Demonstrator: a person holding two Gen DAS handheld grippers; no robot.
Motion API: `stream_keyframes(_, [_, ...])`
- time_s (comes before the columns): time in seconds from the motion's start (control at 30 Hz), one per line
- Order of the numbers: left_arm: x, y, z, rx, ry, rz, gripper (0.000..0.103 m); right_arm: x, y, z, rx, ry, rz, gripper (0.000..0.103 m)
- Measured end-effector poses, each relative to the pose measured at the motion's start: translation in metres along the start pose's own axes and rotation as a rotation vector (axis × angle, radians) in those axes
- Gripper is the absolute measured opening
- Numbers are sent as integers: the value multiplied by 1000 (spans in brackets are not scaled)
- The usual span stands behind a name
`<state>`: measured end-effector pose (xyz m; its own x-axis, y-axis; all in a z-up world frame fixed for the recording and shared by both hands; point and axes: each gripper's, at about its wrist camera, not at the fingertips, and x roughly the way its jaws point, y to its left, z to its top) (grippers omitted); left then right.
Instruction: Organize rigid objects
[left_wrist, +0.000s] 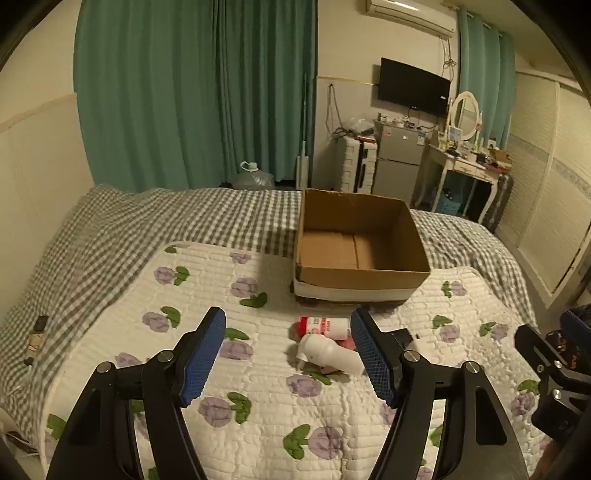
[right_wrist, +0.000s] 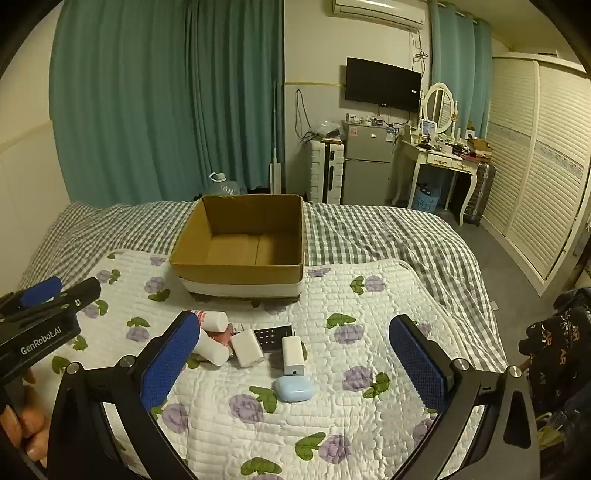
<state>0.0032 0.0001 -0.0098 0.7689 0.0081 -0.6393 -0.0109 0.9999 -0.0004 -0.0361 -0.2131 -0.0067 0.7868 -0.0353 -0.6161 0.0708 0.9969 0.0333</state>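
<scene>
Both wrist fisheyes sit close above the floral quilt (left_wrist: 280, 413), angled down and forward across the bed. Shared: cardboard box (left_wrist: 360, 275) (right_wrist: 240, 273), green curtains (right_wrist: 166, 99), dresser corner.

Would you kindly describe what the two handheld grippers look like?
Both the left gripper and right gripper have black angular frames with silver bolts and two fingers faced with blue textured pads. The left one's black body carries white "GenRobot.AI" lettering.

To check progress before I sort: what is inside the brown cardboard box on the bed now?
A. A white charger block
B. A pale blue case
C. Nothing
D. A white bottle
C: the brown cardboard box shows only its bare bottom; all small items lie on the floral quilt.
</scene>
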Motion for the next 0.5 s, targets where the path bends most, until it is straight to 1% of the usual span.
stream_keyframes(0.07, [-1, 1, 1, 8, -5, 8, 73, 0, 1, 1, 1, 4, -2, 103])
stream_keyframes(0.1, [-2, 3, 1, 10, -4, 10, 73, -3, 7, 1, -3, 6, -1, 103])
stream_keyframes(0.17, [-3, 7, 0, 4, -4, 6, 73, -4, 5, 0, 15, 17, 19, 103])
stream_keyframes(0.23, [-6, 12, -1, 1, -23, 11, 73, -3, 1, -2, 35, 23, 34, 103])
stream_keyframes(0.37, [-6, 16, -3, 10, -25, 39, 73, -2, -3, -6, 5, 22, -27, 103])
stream_keyframes(0.43, [-6, 18, -4, 8, -28, 33, 73, -3, -5, -7, -2, 13, -50, 103])
stream_keyframes(0.5, [-6, 18, -5, 11, -30, 28, 73, -5, -8, -5, -2, 6, -47, 103])
